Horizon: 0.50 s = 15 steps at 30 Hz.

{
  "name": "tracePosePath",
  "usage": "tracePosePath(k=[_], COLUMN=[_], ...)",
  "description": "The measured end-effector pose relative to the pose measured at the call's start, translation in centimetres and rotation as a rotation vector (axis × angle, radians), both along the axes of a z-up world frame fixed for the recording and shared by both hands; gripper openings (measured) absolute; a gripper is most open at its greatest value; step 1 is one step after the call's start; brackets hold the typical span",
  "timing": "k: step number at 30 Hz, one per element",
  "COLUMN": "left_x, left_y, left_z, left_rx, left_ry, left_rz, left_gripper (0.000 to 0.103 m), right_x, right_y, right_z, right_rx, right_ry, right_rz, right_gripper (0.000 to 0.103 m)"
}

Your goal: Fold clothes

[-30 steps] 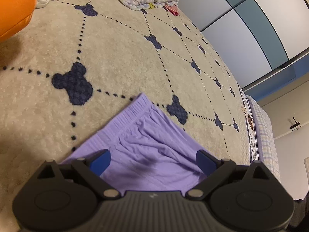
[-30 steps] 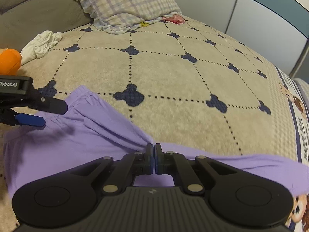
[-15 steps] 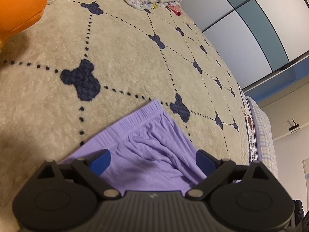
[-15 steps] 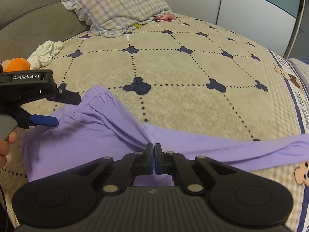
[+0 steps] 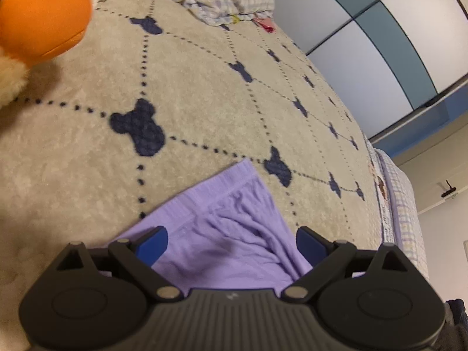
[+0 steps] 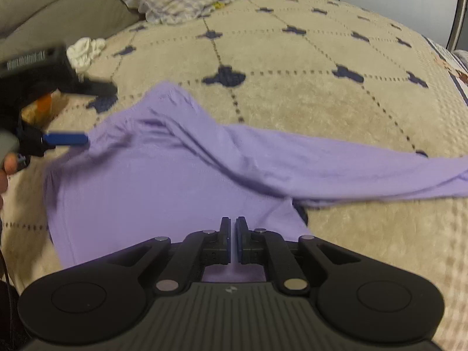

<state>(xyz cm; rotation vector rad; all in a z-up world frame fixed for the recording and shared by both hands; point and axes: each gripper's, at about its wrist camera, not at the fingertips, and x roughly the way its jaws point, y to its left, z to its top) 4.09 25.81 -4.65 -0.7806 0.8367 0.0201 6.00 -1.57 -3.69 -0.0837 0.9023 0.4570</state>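
- Left gripper (image 5: 232, 241): fingers spread wide, hovering over the waistband of the purple pants (image 6: 163, 181).
- Right gripper (image 6: 233, 235): clenched with a thin gap, pinching nothing visible.
- Pants lying on the beige blanket (image 6: 321, 102), leg trailing toward 3 o'clock.

A pair of lilac knit trousers (image 6: 163, 181) lies spread flat on the beige blanket (image 6: 307, 108), its ribbed waistband (image 5: 210, 187) wrinkled and gathered. One long leg (image 6: 351, 169) stretches sideways across the blanket's dotted lines, folded over the body of the garment.
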Motion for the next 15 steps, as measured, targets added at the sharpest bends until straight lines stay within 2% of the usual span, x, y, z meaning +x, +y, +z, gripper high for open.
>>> tracePosePath(k=[1,4,7,15], left_x=[-0.1,-0.3,-0.4,-0.1], left_y=[0.1,0.4,0.2,-0.3], left_z=[-0.1,-0.3,0.0,-0.1], left_rx=[-0.005,-0.017,-0.008,-0.044], left_ry=[0.003,0.006,-0.01,-0.063], left_rz=[0.002,0.007,-0.005,-0.035], left_gripper=[0.095,0.094,0.094,0.088], right_x=[0.3,1.3,2.2,4.1], right_y=[0.1,0.2,0.4,1.8], right_z=[0.2,0.8,1.3,-0.5], right_rx=[0.017,0.068,0.119,0.113], right_ry=[-0.009,-0.037,-0.065,-0.057], right_rz=[-0.001,-0.003,-0.004,-0.009], right_gripper=[0.01,0.033,0.035,0.035])
